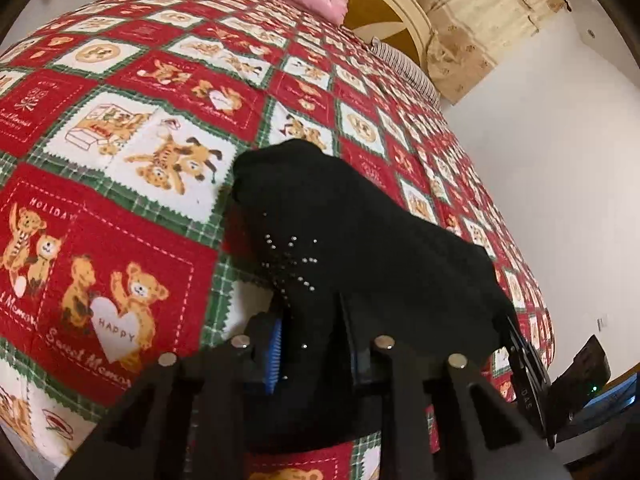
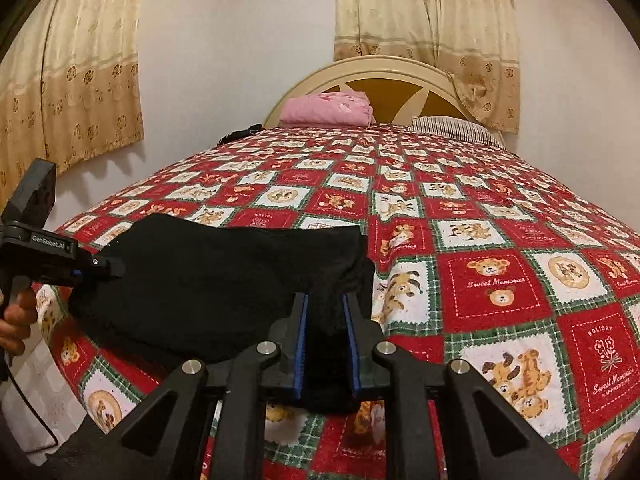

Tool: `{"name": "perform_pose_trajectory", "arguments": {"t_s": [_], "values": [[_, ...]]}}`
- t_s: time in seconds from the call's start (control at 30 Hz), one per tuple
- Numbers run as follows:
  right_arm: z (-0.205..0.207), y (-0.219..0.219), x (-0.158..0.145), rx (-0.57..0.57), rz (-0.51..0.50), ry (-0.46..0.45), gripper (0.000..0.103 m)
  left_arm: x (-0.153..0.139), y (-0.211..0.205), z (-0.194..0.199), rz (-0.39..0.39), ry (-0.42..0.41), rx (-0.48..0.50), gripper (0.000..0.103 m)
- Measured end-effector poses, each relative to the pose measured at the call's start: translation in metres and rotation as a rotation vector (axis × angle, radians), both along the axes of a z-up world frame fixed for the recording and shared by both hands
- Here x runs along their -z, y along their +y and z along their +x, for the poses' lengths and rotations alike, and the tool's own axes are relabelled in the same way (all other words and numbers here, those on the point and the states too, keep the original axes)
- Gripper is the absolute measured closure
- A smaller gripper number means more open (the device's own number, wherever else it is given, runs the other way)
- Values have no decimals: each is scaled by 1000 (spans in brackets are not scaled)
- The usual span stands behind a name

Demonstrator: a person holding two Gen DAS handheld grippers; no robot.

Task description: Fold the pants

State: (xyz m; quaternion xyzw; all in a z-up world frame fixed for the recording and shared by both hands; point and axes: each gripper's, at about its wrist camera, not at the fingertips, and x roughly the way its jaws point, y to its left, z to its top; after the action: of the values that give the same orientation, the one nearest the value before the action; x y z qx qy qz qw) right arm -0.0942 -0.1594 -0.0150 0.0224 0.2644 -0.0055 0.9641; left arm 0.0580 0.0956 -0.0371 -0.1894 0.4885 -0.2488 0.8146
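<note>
Both grippers' fingers (image 2: 301,320) pinch black pants (image 2: 224,276) over the bedspread (image 2: 500,240)

We are in a home bedroom — a bed (image 2: 500,220) fills both views, spread with a red, white and green teddy-bear quilt (image 2: 460,240). At its far end we note a rounded cream headboard (image 2: 384,68), a folded pink blanket (image 2: 326,110) and a striped pillow (image 2: 456,128). Beige flowered curtains (image 2: 428,16) hang on plain white walls (image 2: 236,40).
</note>
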Motion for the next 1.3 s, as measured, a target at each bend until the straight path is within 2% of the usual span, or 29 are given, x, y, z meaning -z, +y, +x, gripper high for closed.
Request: {"name": "perform_pose_trajectory", "arguments": {"t_s": [0.1, 0.2, 0.37, 0.47, 0.57, 0.67, 0.73, 0.77, 0.87, 0.97, 1.03, 1.17, 1.23, 1.3], "values": [[1, 1, -2, -5, 1, 2, 86, -5, 9, -2, -34, -12, -47, 90], [4, 7, -18, -36, -23, -37, 87, -23, 6, -3, -15, -90, -71, 91], [25, 29, -69, -109, -59, -177, 88, -53, 3, 4, 20, -200, -45, 91], [42, 48, -96, -164, -109, -262, 88, -73, 15, 15, 43, -253, -70, 91], [67, 65, -115, -199, -145, -321, 88, -100, 31, 28, 96, -341, -121, 91], [96, 79, -116, -209, -176, -346, 88, -116, 48, 37, 156, -423, -177, 91], [117, 84, -104, -228, -157, -298, 88, -113, 60, 43, 197, -444, -211, 91], [130, 85, -94, -244, -109, -241, 88, -109, 66, 47, 219, -439, -227, 91], [145, 86, -63, -261, 61, -92, 88, -80, 87, 60, 223, -348, -259, 91], [132, 99, -44, -292, 131, -32, 88, -49, 107, 67, 220, -265, -268, 91], [114, 112, -41, -315, 158, -32, 88, -34, 122, 67, 180, -229, -274, 90], [82, 127, -40, -316, 222, -39, 88, -13, 149, 71, 51, -159, -286, 89], [78, 133, -25, -313, 191, 0, 88, -12, 149, 71, 38, -150, -271, 88], [82, 132, 0, -307, 182, 101, 88, -9, 149, 70, 55, -151, -255, 86]]}}
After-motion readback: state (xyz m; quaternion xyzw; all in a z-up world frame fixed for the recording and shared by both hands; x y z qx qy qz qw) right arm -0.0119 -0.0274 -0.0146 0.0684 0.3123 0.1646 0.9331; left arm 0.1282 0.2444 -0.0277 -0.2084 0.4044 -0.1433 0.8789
